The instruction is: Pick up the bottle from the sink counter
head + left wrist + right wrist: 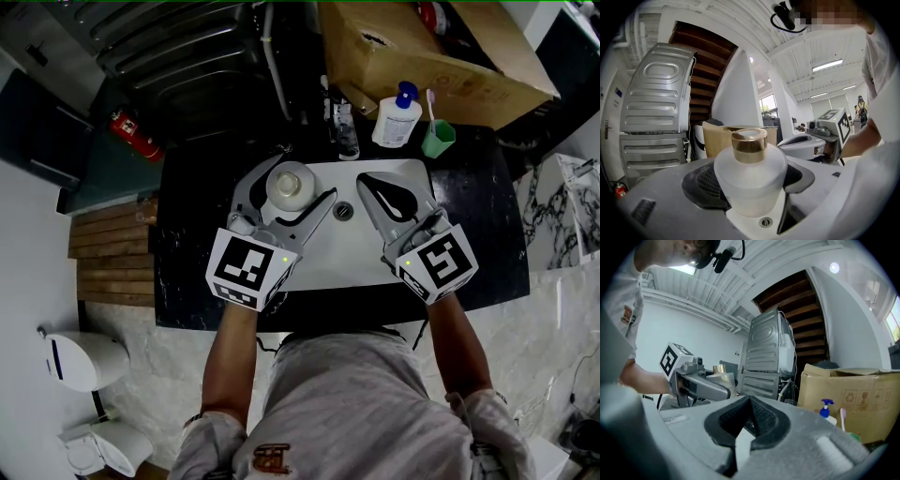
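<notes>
Bottle: a frosted, round-bodied bottle (750,180) with a gold cap, standing upright.
Bottle's place: in the head view it sits over the rear left part of the white sink (375,255), which is set into the black stone counter (187,220); no view shows whether its base touches anything.
Left gripper: the left gripper (300,180) has its jaws spread wide, one on each side of the bottle's body, and the dark pads (705,185) press its flanks, so the bottle is clamped.
Bottle relative to left gripper: centred between the two jaws, deep in the throat rather than out at the tips, with the cap rising above the jaw line.
Right gripper: the right gripper (375,190) has its jaw tips brought together with nothing between them; it is over the right half of the sink.
Bottle relative to right gripper: off to its left and well apart, seen in the right gripper view inside the other gripper's jaws.
Behind the sink: a faucet (345,127), a white pump bottle (397,119) with a blue head, a green cup (438,139) holding a toothbrush (431,101), and a cardboard box (422,47).
</notes>
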